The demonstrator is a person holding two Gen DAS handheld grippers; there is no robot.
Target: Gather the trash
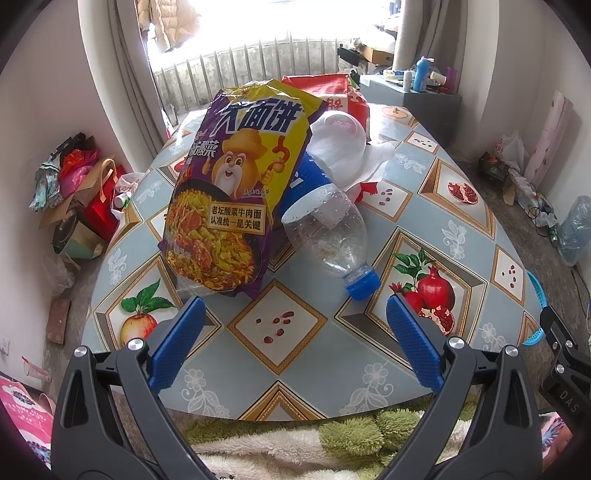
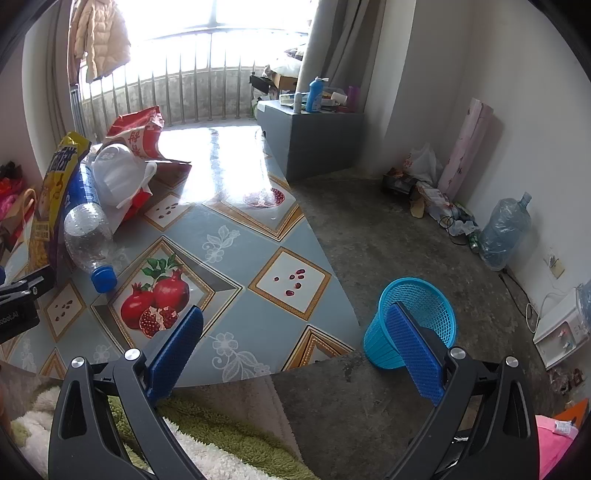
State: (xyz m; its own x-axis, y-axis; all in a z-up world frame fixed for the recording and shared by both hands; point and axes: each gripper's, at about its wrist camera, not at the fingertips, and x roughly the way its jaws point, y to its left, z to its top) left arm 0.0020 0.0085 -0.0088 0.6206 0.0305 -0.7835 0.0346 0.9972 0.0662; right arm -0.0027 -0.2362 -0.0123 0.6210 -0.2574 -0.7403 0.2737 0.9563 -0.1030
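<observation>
On the glossy patterned table, your left gripper gapes empty before a crinkly noodle bag and clear ribbed bottle; your right gripper, also spread, overlooks the table edge and mesh basket on bare floor.

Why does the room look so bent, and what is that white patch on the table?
Both views: a fisheye lens curves the walls. Right wrist view: window light glares off the table, washing out its pattern. Left wrist view: the window is blown out white.

clear plastic bottle, glossy noodle bag
</observation>
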